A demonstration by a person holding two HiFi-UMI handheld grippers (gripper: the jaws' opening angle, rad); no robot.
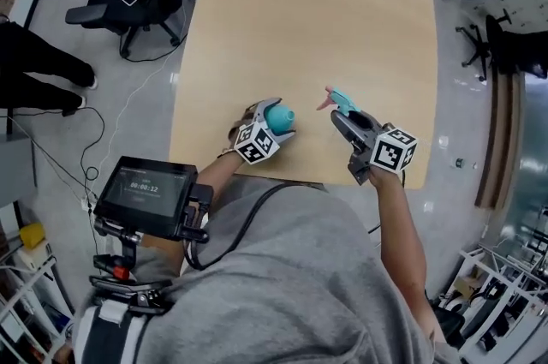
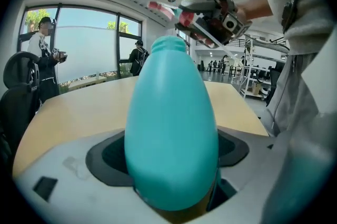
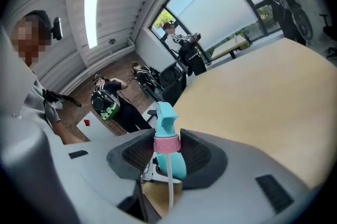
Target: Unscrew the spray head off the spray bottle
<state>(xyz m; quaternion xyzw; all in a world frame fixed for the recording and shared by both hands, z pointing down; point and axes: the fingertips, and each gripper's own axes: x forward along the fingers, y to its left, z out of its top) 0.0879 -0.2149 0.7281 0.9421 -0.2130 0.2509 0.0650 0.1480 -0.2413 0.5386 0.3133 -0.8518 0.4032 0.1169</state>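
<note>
- The left gripper [image 1: 267, 124] has its jaws wide apart and pressed on the belly of the teal spray bottle [image 2: 171, 128]. The bottle lies along the jaws with the neck pointing away from the hand.
- The neck of the bottle is bare and open, so the unscrewing looks done.
- The right gripper [image 1: 342, 116] has its jaws about half closed on the spray head [image 3: 167, 133]. They press around the pink collar and the teal part just behind it, and the thin clear tube hangs free toward the hand.
- Both things are over the table [image 1: 342, 11], close to its near edge. The bottle is around the middle of that edge and the head is more toward the near right corner, well apart from the bottle. I cannot tell if either touches the wood.
- The bottle is probably light plastic, smooth and egg-shaped, so it can slide forward out of the pads. The widest part of the belly is the best place to hold it.
- Its wall may dent under a hard squeeze (it is opaque, so I cannot see if liquid is inside).
- The head seems stiff at the collar, which is the safe grip. The tube looks soft and easy to bend, so it is better not to press on it.
</note>
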